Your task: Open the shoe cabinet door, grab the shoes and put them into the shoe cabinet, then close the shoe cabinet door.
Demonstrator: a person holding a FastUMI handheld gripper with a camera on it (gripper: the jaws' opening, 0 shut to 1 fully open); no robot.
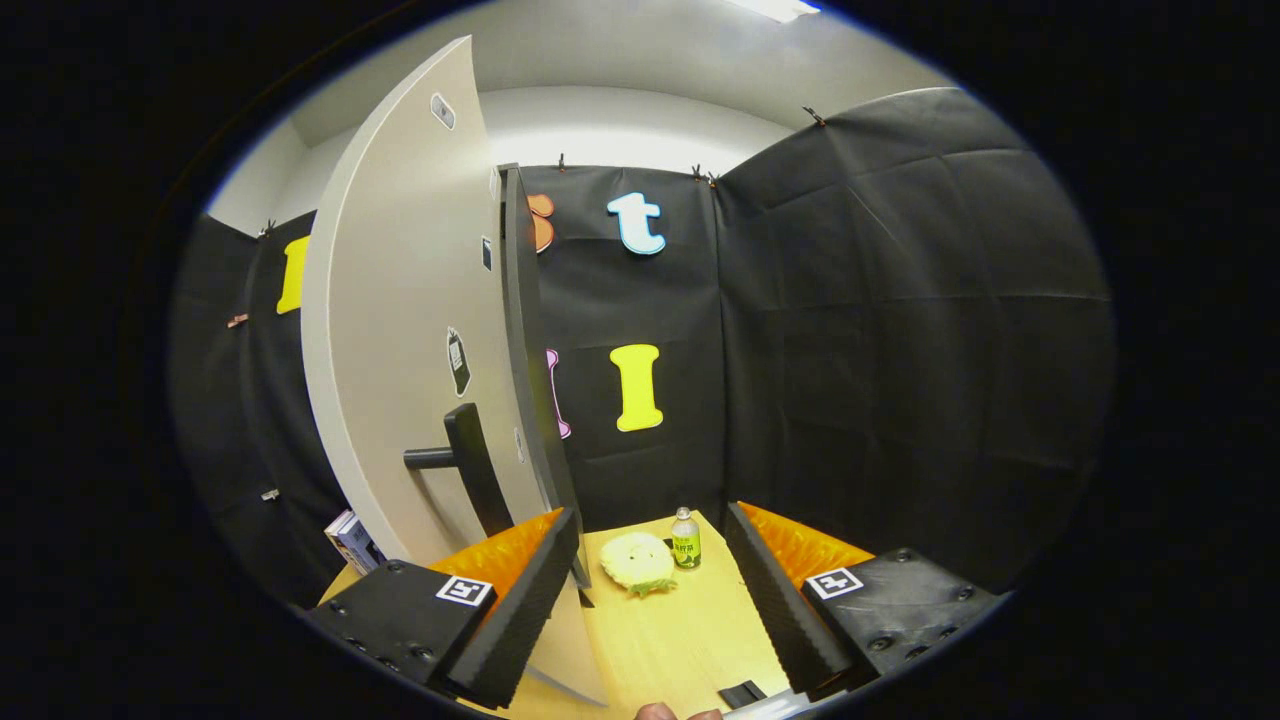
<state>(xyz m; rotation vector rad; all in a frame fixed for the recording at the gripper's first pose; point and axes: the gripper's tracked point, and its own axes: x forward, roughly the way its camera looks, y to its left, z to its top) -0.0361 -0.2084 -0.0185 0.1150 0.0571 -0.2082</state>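
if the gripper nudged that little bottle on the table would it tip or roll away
The small bottle stands upright beyond the open gripper, tall and narrow, so a push near its cap would likely topple it. Its round body would then probably roll on the smooth wooden table. The fluffy yellow thing beside it might stop it.

The door [420, 330] hides the cabinet's inside; left of the fingers, a box [352, 541] shows only partly.

The cabinet door [410, 330] stands left, a bottle [685, 538] and slipper [638, 562] on the table [680, 630] beyond the hand-held gripper [650, 590].
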